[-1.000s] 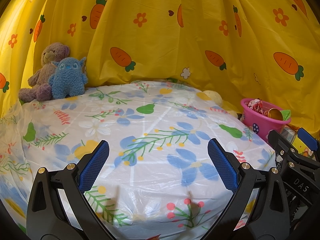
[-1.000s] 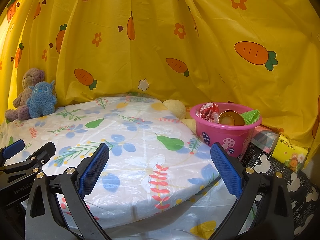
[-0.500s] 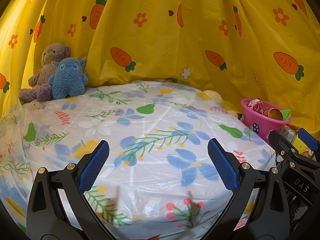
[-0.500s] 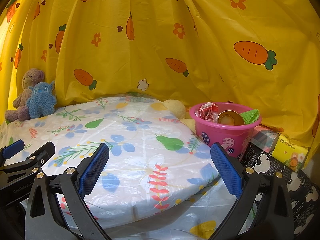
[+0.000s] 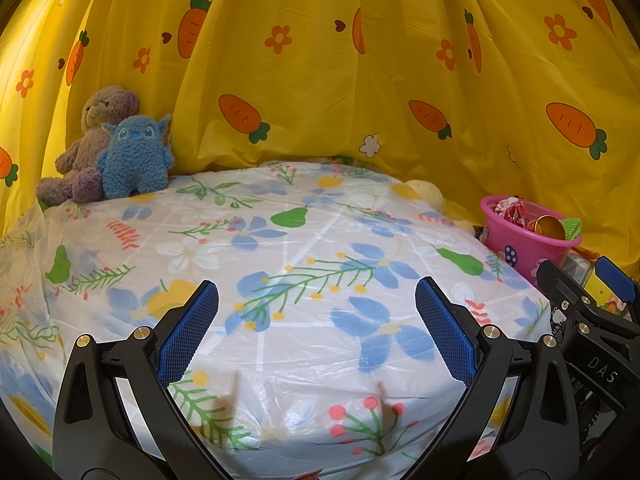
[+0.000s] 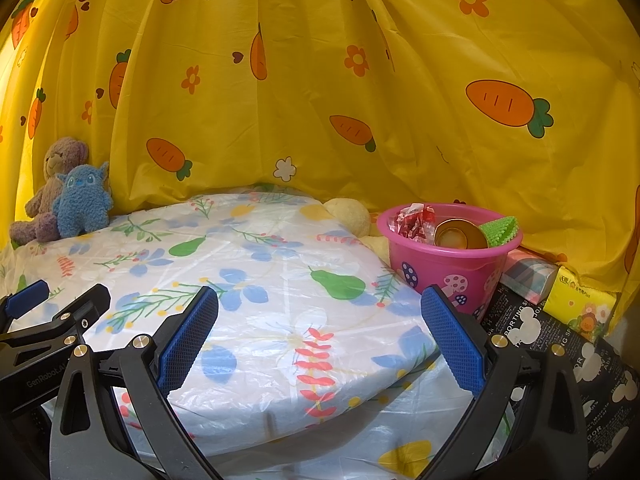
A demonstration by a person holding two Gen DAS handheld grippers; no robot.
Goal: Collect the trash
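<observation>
Left wrist view: left claw (image 5: 316, 320), blue-padded fingers (image 5: 188, 332) spread wide with nothing between them, poised above the near edge of the tabletop (image 5: 280, 248).
Right wrist view: right claw (image 6: 318, 328), fingers (image 6: 450, 332) likewise spread wide and empty; its black frame also shows at the right edge of the left view.
Tabletop: round, under a white plastic cover printed with blue flowers, green pears and red sprigs; the cover hangs over the edge.
Pink bucket (image 6: 448, 264): stands off the right rim of the tabletop, just beside it, printed with mushrooms and dots; seen also from the left wrist (image 5: 516, 240).
Trash, item 1: crumpled red-and-white wrapper (image 6: 414, 222), in the bucket at its left side.
Trash, item 2: gold-coloured can (image 6: 460, 236), in the bucket's middle, open end facing the camera.
Trash, item 3: green bristly piece (image 6: 502, 230), in the bucket at its right side.
Plush toys: purple-brown teddy bear (image 5: 90, 136) and blue fuzzy monster (image 5: 134, 160), touching, at the far left rim.
Yellow plush (image 6: 348, 216): partly hidden behind the tabletop, left of the bucket.
Backdrop: yellow curtain (image 6: 320, 80) with carrots and flowers.
Right of bucket: black printed bag (image 6: 560, 344), a checked packet (image 6: 528, 276), a yellow tissue pack (image 6: 580, 304).
</observation>
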